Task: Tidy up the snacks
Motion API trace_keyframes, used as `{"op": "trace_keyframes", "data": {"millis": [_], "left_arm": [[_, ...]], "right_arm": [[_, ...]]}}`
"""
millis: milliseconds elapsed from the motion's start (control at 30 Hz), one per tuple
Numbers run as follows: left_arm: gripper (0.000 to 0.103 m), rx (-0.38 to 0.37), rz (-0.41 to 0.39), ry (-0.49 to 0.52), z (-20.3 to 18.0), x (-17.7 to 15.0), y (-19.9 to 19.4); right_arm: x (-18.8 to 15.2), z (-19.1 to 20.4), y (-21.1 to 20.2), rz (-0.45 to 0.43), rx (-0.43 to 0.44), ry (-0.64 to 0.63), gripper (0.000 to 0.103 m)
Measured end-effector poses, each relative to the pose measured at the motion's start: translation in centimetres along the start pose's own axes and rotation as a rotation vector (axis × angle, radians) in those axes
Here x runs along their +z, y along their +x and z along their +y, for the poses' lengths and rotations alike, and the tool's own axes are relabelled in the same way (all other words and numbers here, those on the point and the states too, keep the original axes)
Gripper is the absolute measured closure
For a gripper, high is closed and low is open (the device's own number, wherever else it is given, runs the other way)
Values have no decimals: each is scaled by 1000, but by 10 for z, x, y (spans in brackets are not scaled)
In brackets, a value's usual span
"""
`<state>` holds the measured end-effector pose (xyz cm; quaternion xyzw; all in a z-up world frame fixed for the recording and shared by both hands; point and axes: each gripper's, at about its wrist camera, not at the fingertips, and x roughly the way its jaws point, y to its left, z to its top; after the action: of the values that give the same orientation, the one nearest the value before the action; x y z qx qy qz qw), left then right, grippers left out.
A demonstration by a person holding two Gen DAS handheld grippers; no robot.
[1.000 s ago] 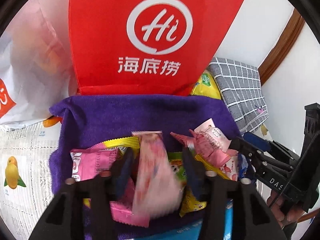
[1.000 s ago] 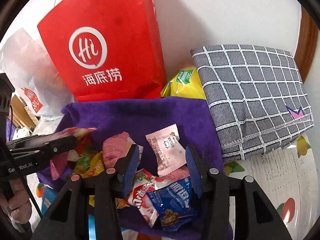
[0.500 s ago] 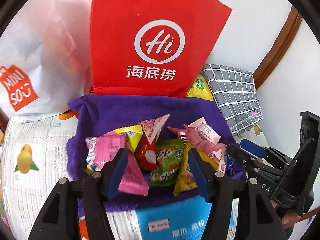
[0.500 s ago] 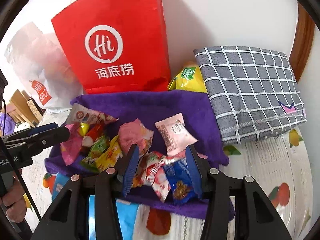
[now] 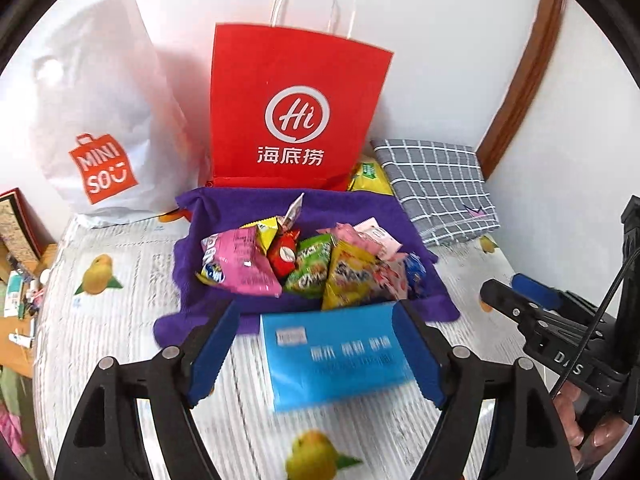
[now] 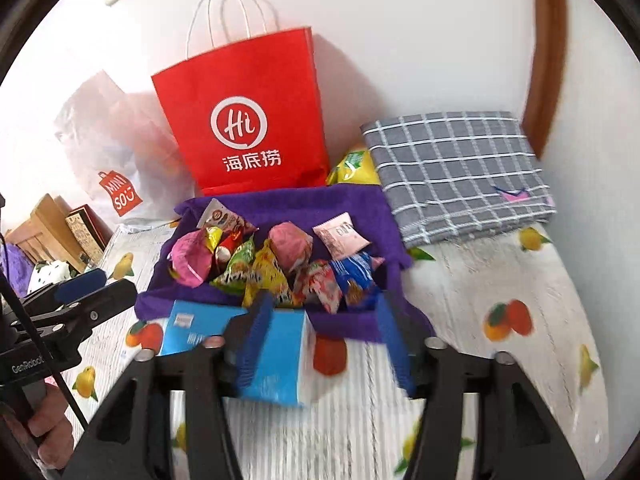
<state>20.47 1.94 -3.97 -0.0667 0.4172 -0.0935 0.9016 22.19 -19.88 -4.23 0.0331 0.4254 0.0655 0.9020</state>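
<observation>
Nearest to the cameras, the left gripper (image 5: 316, 350) had its jaws spread wide with nothing held; they had just been opening, and only the blue box (image 5: 340, 354) on the tablecloth showed between them, not touched. The right gripper (image 6: 320, 340) was also empty, its jaws apart and just opening too, standing above the near edge of the same box. Both grippers pointed down at a slant, and I judge they were placed back from the pile so that the whole pile could be looked over before the next pick. The fruit-printed tablecloth (image 5: 120, 320) covered the surface under everything. Just behind the box lay the purple towel (image 5: 224, 208), probably spread as a sorting area, and the snack packets (image 5: 304, 264) rested on it in a loose heap: a pink packet (image 5: 240, 264), a green packet (image 5: 310, 270), a yellow packet (image 5: 348, 276) and others, overlapping each other. Farther back the red paper bag (image 5: 296, 112) stood upright against the wall, possibly the place for the snacks. Beside it stood a white Miniso bag (image 5: 100, 128), and to the right a folded grey checked cloth (image 5: 436, 184).
</observation>
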Motion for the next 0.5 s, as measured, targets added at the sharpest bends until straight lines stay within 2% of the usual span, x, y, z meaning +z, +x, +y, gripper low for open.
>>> {"op": "trace_keyframes", "data": {"millis": [167, 367, 467, 500], "left_arm": [[23, 48, -55, 32, -17, -24, -40], [19, 70, -116, 52, -36, -49, -76], [17, 92, -145, 57, -44, -61, -93], [16, 92, -153, 56, -46, -65, -98]], "right_arm": [[-22, -4, -44, -32, 4, 27, 27], [-51, -2, -85, -78, -47, 25, 26], [-66, 0, -106, -110, -76, 18, 12], [-71, 0, -111, -117, -75, 17, 11]]}}
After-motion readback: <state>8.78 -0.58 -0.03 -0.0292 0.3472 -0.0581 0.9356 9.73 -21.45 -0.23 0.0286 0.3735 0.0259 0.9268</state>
